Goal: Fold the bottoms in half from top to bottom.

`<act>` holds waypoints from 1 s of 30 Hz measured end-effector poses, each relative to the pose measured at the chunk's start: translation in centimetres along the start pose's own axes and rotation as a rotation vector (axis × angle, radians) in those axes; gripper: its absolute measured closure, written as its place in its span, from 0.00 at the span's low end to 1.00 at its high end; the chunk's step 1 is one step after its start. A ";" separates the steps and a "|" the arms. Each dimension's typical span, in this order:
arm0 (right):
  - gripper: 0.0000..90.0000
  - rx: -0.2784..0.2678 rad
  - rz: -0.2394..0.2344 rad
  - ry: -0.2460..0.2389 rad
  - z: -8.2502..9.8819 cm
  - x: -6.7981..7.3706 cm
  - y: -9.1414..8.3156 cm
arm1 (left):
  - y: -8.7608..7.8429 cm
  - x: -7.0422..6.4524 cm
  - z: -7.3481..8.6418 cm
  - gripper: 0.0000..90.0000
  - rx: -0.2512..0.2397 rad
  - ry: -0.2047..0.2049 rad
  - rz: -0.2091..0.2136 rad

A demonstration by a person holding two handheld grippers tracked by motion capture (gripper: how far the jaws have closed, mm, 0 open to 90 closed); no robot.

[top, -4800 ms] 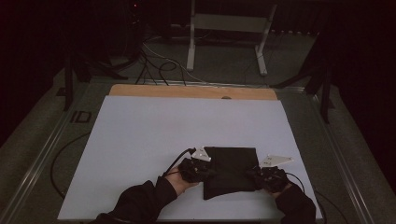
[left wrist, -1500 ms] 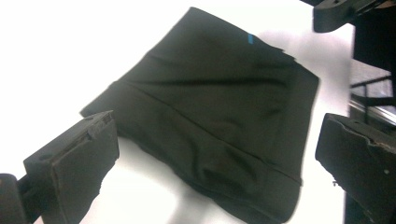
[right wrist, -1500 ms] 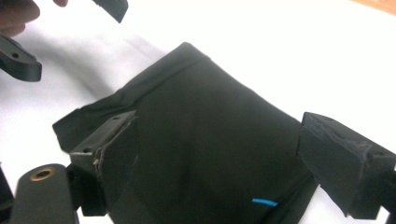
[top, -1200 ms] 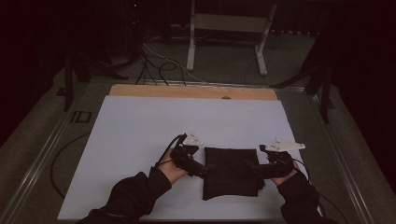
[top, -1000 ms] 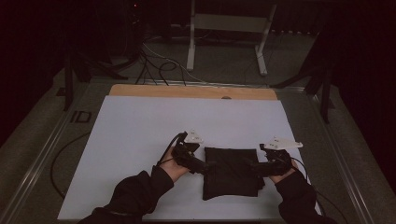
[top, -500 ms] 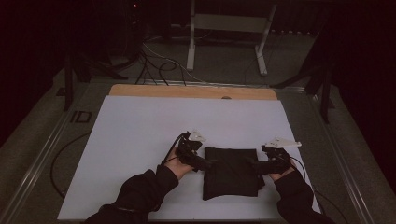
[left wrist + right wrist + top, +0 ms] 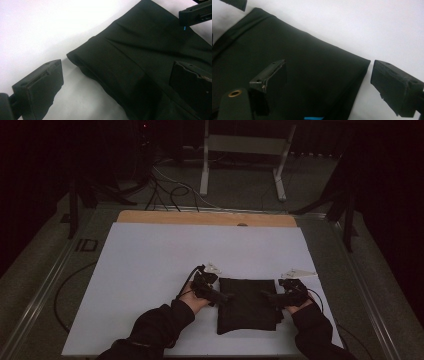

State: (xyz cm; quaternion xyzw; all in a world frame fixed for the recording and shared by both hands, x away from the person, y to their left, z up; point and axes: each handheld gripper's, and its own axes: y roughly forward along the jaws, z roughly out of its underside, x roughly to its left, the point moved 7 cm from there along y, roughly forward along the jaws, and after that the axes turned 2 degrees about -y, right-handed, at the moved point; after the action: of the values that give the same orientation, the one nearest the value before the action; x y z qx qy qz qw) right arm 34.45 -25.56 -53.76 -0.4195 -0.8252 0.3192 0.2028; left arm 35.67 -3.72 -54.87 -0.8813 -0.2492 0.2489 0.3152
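A flat white rectangular table top point(image 7: 150, 265) with a light wooden strip point(image 7: 200, 218) along its twelve o'clock edge carries one folded black cloth point(image 7: 247, 304), lying flat toward five o'clock

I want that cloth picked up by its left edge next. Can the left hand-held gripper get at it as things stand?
Probably yes. The left hand-held gripper is open, its jaws on either side of the edge of the folded black cloth, with nothing between them.
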 end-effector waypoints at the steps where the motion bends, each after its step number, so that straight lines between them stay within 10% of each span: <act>1: 0.15 0.000 0.000 0.000 0.0 0.0 0.0 | 0.0 0.0 0.0 0.00 0.000 0.000 0.000; 24: 0.15 0.106 0.024 0.041 1.7 -0.2 1.9 | 1.8 0.0 1.3 0.00 0.047 -0.049 0.034; 30: 0.16 0.133 0.026 0.062 2.1 -0.2 2.2 | 1.5 0.5 1.2 0.13 0.010 -0.083 0.031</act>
State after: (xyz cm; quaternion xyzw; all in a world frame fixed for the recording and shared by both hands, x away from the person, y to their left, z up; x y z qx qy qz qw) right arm 34.55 -25.47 -56.82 -0.4256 -0.7900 0.3625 0.2516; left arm 35.79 -3.92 -56.83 -0.8723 -0.2471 0.2915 0.3050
